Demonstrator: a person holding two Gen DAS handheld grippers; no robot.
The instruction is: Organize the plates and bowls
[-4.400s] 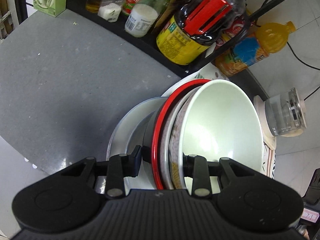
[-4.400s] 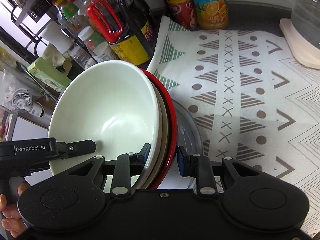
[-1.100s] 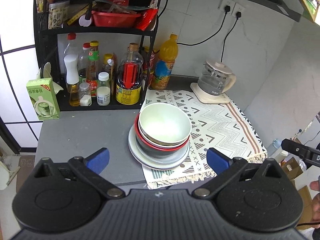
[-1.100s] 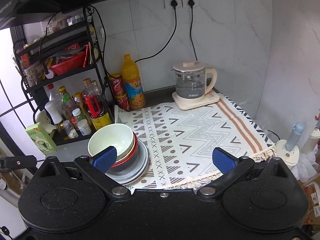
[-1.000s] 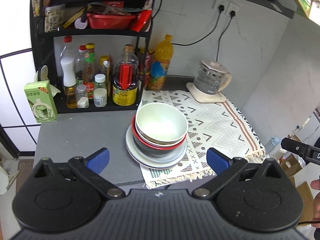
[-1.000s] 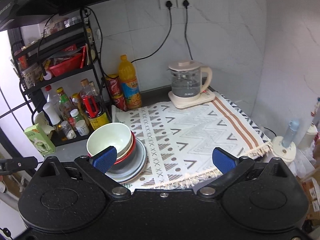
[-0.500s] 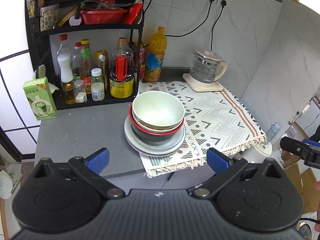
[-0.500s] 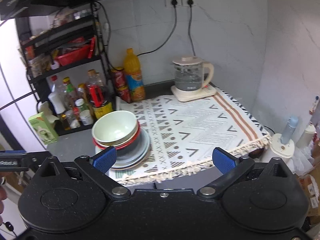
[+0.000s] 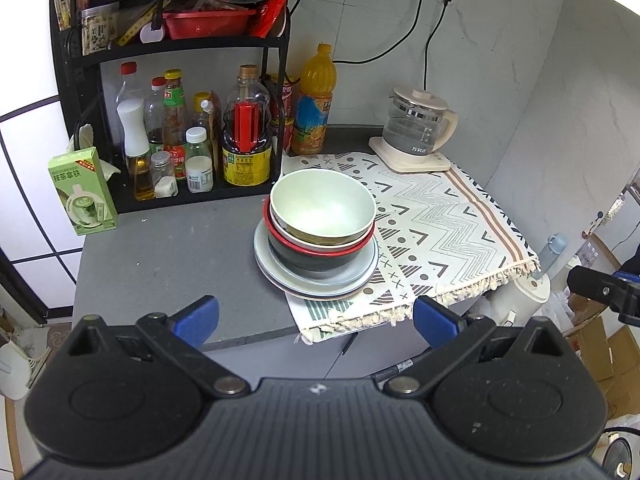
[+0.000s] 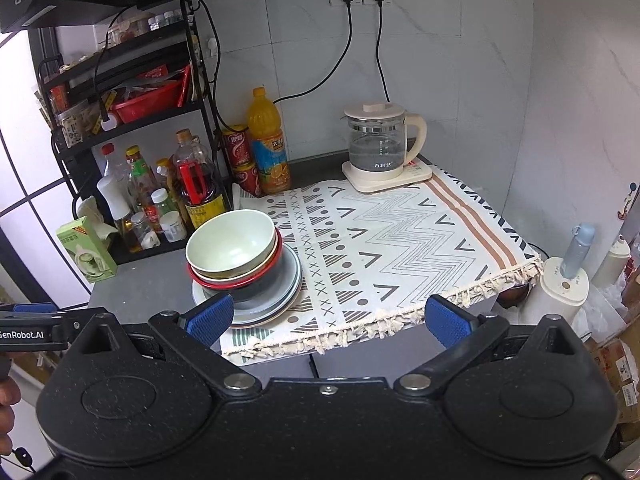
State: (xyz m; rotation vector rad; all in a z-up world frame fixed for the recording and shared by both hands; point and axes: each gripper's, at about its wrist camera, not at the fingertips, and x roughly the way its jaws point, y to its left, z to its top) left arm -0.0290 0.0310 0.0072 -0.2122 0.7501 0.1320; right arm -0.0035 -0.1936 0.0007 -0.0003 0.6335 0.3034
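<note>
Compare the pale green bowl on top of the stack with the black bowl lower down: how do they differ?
The pale green bowl is light inside and fully open to view; the black bowl is dark with a red rim, and its inside is hidden. The pale green bowl tops the stack; the black bowl sits directly on the plates and looks wider. Both stand upright, nested, untouched by either tool.

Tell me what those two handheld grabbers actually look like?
Both look alike. The left gripper and right gripper each have a wide matte black plastic body with two round lobes, black linkage arms with silver pivot pins, and jaws tipped with ribbed blue pads. The left one's handle, seen from the right camera, is black with white "GenRobot.AI" lettering. No cables or sleeves show clearly.
</note>
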